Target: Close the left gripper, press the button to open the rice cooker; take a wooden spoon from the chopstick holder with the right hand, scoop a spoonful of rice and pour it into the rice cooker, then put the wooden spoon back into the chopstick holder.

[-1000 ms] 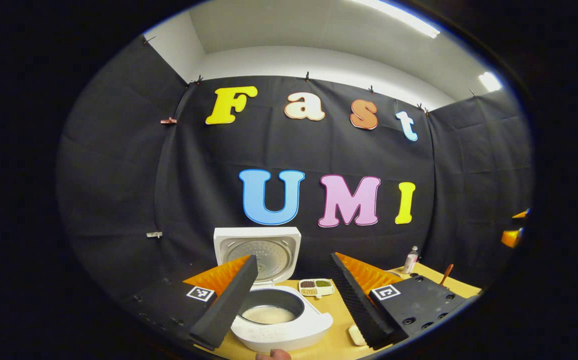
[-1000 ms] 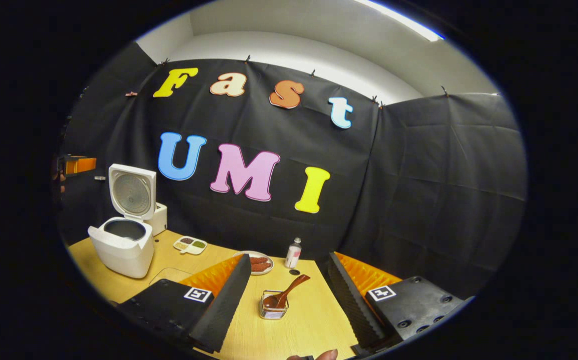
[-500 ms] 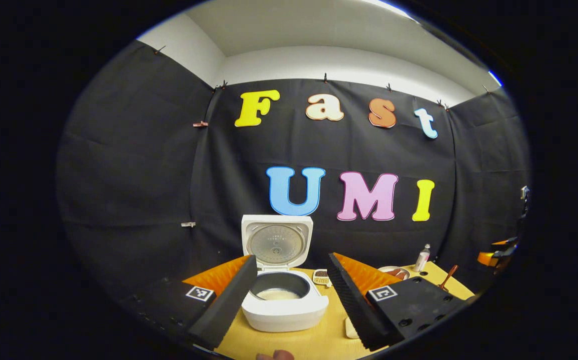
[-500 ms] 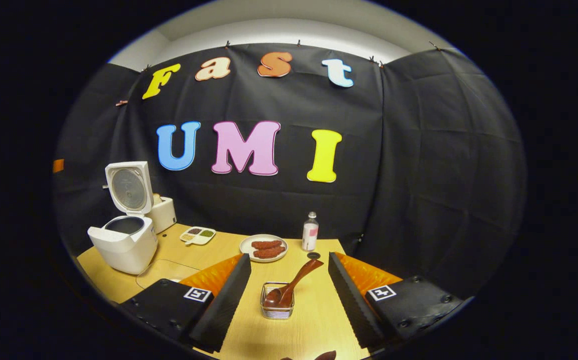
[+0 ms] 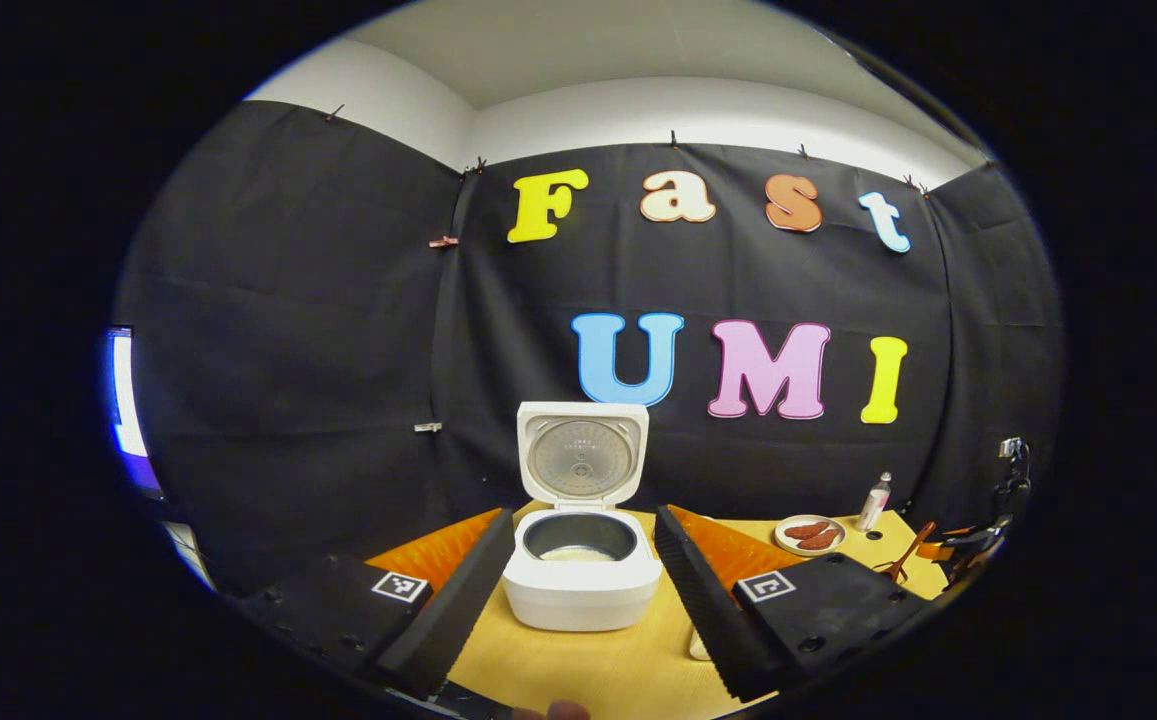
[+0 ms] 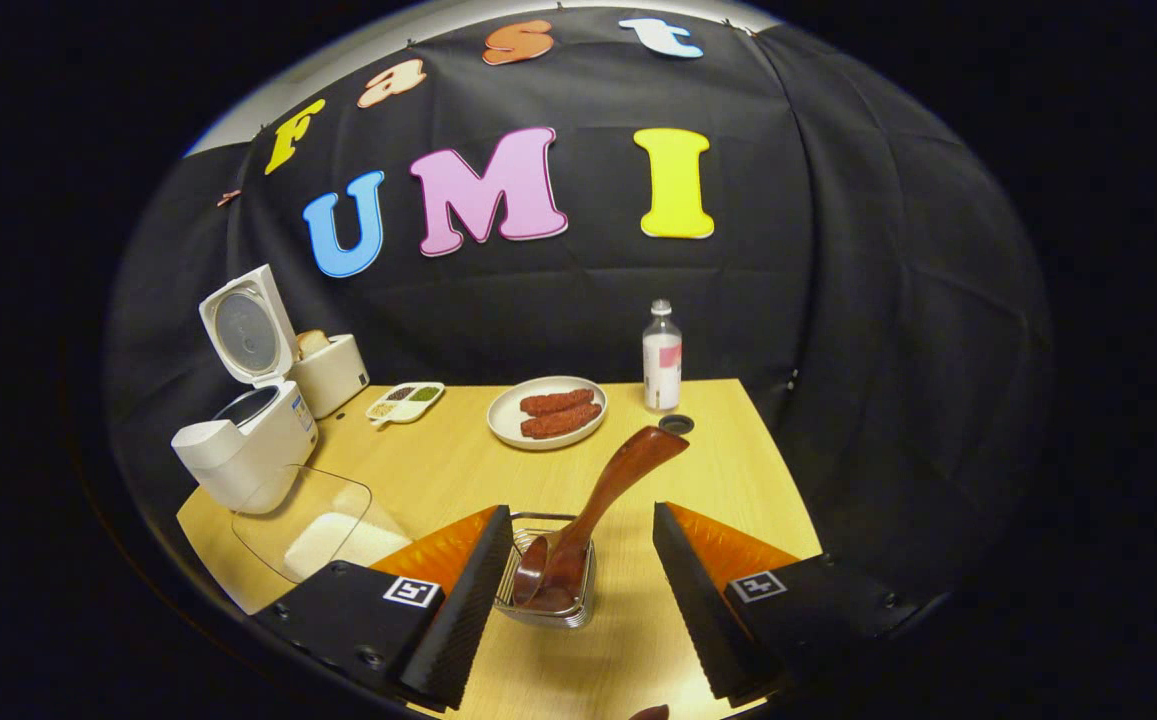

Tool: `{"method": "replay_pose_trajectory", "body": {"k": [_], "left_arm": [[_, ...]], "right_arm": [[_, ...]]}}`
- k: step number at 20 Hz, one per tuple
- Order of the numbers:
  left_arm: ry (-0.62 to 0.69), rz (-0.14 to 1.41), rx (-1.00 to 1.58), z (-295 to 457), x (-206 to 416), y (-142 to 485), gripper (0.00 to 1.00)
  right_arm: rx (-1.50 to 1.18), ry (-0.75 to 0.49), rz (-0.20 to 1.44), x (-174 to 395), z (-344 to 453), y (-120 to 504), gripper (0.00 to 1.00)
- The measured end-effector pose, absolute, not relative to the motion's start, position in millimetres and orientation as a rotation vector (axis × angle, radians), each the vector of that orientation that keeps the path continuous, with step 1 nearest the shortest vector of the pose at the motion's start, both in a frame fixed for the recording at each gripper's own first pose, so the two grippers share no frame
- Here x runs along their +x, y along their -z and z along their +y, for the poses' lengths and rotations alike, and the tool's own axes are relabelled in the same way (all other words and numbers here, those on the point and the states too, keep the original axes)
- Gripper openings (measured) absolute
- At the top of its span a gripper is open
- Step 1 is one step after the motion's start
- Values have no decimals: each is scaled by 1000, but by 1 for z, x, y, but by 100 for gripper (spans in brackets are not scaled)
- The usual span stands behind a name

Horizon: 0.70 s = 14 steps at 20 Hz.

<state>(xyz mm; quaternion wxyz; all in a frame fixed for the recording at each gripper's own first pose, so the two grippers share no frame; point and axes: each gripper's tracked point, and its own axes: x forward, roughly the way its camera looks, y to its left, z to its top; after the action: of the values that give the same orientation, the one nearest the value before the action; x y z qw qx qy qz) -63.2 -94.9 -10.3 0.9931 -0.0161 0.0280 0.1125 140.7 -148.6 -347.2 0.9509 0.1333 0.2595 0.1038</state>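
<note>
- Your right hand-held gripper is spread wide and pinching nothing. The square wire chopstick holder sits on the yellow wooden bench between its fingers, nearer the left one.
- The dark brown wooden spoon stands bowl-down in that holder, its handle leaning up and away to the right. Risk: close too low and you catch the wire rim along with the spoon, so the light holder lifts or tips.
- Risk: the tilted, smooth handle may swivel if you pinch it off-centre. Take it on the shaft above the rim.
- A clear shallow container holding white rice lies just left of the holder. A careless sweep towards it could knock it.
- Your left hand-held gripper is also spread and empty, facing the white rice cooker. The cooker's lid stands open, with its dark inner pot exposed.
- Risk: a full spoon carried across the bench may spill. The white plate of reddish sausages and the small clear bottle stand farther back.
</note>
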Motion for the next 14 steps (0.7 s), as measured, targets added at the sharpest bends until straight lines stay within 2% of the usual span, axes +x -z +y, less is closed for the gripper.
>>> {"method": "replay_pose_trajectory", "body": {"k": [3, 4, 5, 6, 7, 8, 10, 11, 12, 13, 14], "left_arm": [[-290, 78, -18, -92, -78, 15, 97], [-309, 83, -16, -92, -83, 15, 96], [-325, 89, -20, -91, -88, 16, 97], [-340, 97, -33, -90, -92, 18, 97], [-355, 104, -48, -88, -96, 20, 97], [-374, 110, -66, -85, -99, 21, 97], [-405, 115, -98, -81, -105, 23, 97], [-415, 116, -102, -78, -110, 25, 97], [-420, 120, -102, -76, -114, 26, 97], [-421, 125, -102, -76, -118, 29, 97], [-421, 128, -101, -73, -120, 29, 97]], "right_arm": [[328, -229, 570, 160, -142, 372, 85], [348, -235, 583, 167, -139, 378, 80], [366, -240, 602, 171, -136, 386, 70], [384, -246, 625, 176, -132, 392, 75], [403, -261, 646, 179, -126, 398, 65], [425, -282, 659, 181, -119, 400, 41], [440, -283, 663, 185, -119, 401, 33], [433, -277, 649, 185, -120, 400, 27], [418, -270, 630, 185, -122, 394, 28], [412, -278, 606, 183, -120, 387, 22], [406, -286, 587, 183, -118, 378, 24]]}}
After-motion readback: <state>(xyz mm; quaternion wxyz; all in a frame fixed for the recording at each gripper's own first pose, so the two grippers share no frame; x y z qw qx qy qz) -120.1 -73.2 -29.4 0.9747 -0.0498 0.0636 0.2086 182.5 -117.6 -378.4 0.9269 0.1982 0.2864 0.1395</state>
